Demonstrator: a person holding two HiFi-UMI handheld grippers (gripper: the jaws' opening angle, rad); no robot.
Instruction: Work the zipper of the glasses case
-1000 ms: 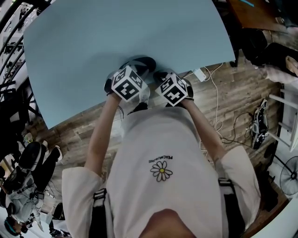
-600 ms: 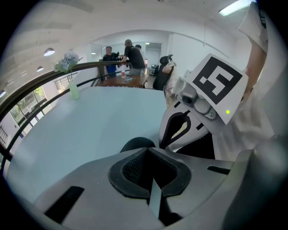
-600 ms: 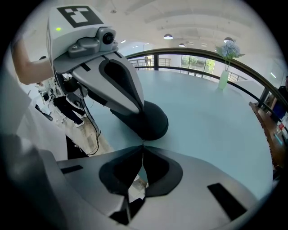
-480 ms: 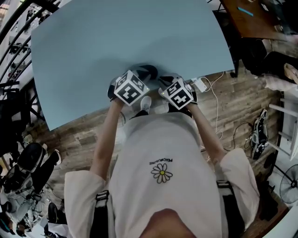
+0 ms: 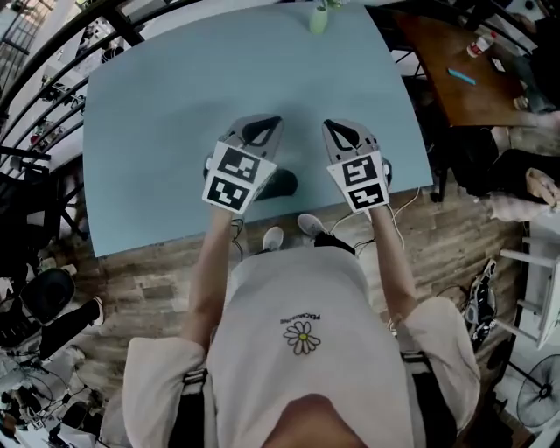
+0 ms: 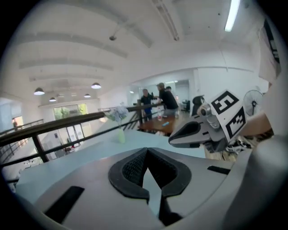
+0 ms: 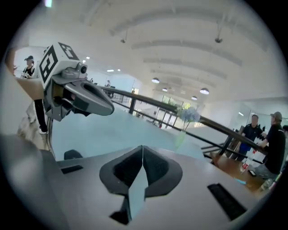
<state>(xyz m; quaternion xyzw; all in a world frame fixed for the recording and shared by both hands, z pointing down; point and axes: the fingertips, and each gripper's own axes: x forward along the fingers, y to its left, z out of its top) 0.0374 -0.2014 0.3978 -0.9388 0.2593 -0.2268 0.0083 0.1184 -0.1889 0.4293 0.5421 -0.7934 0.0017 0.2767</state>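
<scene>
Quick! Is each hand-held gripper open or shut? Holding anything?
Left hand-held gripper: closed, empty.
Right hand-held gripper: closed but for a sliver; its jaws have just been opening, with nothing between them.

White short-slv tee [image 5: 262,302] w/ small daisy print [image 5: 302,335] + txt on chest; dark straps [image 5: 192,404] w/ buckles [image 5: 195,378] both shoulders; white shoes [image 5: 272,237].

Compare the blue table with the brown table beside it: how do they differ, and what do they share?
The blue table is pale; the brown table is dark wood. The blue table bears a vase at its far edge; the brown table, a small blue item. Both have flat tops.
</scene>
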